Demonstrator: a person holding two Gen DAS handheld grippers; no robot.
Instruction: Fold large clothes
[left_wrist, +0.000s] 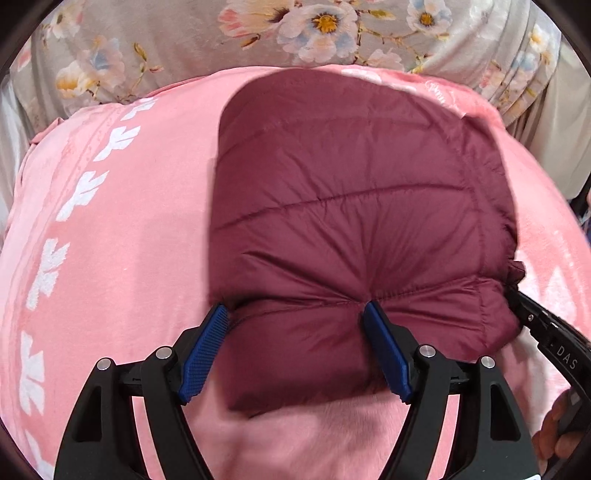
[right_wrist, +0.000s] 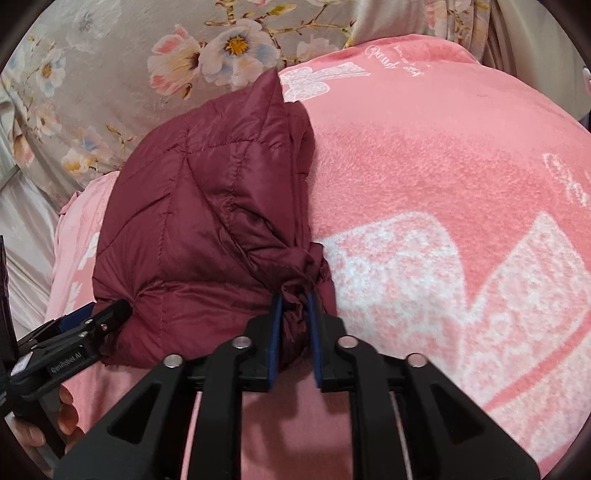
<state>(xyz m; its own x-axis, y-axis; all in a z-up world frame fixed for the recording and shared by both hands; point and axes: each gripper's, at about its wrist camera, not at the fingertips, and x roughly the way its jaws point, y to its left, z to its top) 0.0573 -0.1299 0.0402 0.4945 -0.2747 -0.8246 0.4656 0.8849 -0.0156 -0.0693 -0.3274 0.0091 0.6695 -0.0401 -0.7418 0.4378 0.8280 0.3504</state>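
A maroon quilted puffer jacket (left_wrist: 351, 206) lies folded into a thick bundle on a pink blanket (left_wrist: 122, 240); it also shows in the right wrist view (right_wrist: 199, 221). My left gripper (left_wrist: 297, 314) has its blue pads wide apart around the jacket's near left edge, pressing into the padding. My right gripper (right_wrist: 294, 299) is shut on a bunched fold at the jacket's near right corner. The right gripper (left_wrist: 517, 299) shows at the right edge of the left wrist view, and the left gripper (right_wrist: 92, 312) shows at the lower left of the right wrist view.
The pink blanket (right_wrist: 443, 177) with white bow and leaf patterns covers the bed around the jacket. A grey floral sheet (left_wrist: 177, 40) lies beyond it at the far side, also seen in the right wrist view (right_wrist: 110, 74).
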